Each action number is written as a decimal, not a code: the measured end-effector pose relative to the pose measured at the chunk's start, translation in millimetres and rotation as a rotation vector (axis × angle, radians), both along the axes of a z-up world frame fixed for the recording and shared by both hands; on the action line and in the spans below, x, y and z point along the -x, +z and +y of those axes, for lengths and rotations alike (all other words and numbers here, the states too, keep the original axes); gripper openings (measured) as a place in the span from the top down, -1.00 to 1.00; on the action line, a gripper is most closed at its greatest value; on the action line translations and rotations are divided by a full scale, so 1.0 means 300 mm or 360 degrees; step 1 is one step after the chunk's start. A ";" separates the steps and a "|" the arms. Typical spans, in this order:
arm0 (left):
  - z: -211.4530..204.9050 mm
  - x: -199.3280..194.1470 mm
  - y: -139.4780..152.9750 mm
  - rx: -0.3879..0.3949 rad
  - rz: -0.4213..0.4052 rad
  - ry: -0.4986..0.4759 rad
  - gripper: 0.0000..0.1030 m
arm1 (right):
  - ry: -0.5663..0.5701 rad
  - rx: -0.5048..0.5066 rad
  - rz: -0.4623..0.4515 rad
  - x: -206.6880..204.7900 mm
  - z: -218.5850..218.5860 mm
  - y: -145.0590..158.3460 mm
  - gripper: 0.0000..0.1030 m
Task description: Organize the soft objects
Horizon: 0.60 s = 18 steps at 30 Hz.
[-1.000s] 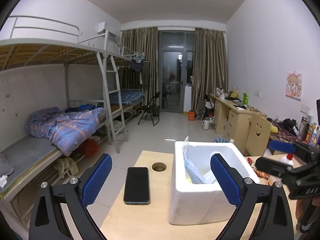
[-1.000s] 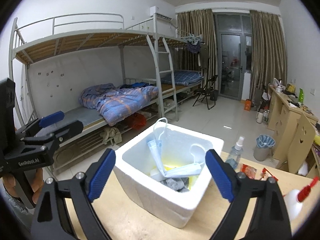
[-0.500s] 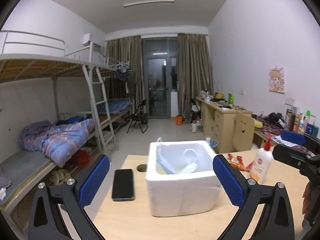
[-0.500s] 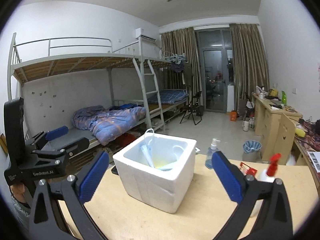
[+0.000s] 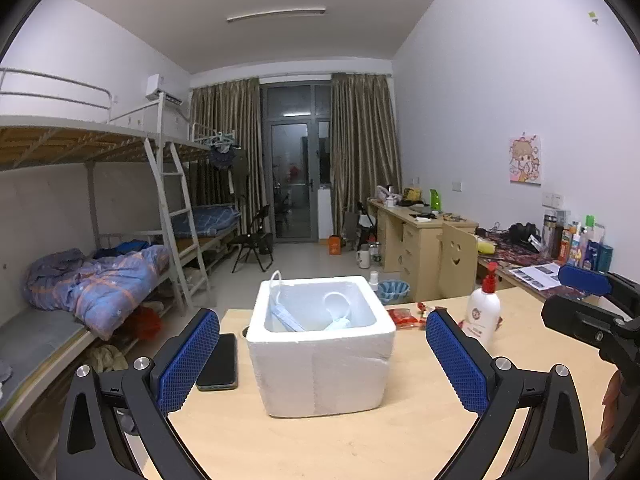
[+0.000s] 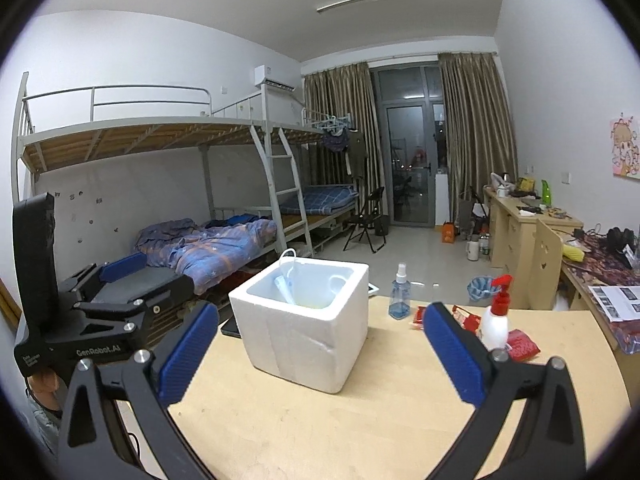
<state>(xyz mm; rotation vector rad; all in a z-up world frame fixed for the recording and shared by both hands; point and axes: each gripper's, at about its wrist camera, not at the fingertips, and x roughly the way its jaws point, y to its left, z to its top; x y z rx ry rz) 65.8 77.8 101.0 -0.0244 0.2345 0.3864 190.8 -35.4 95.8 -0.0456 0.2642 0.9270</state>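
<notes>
Desk (image 5: 360, 440) foreground; foam box (image 5: 320, 364) walls hide most contents.

White foam box (image 5: 320, 364) upright on table; pale blue face masks (image 5: 286, 316) inside, ear loop over rim

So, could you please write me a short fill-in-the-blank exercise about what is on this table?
1. The face masks lie inside the white ____ box.
2. The dark phone lies flat to the ____ of the box in the left wrist view.
3. The white pump bottle has a ____ top.

Missing words: foam; left; red
</notes>
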 end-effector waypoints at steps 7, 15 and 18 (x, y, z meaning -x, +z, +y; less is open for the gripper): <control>-0.031 0.041 -0.001 0.0005 -0.0033 -0.0013 -1.00 | -0.0025 -0.0033 -0.0018 0.046 -0.042 -0.002 -1.00; -0.040 0.063 -0.049 0.0059 -0.0051 0.0007 -1.00 | -0.0057 -0.0036 -0.0019 0.076 -0.077 -0.044 -1.00; -0.040 0.065 -0.075 0.0094 -0.0053 -0.0012 -1.00 | -0.0076 -0.0032 -0.0006 0.078 -0.083 -0.067 -1.00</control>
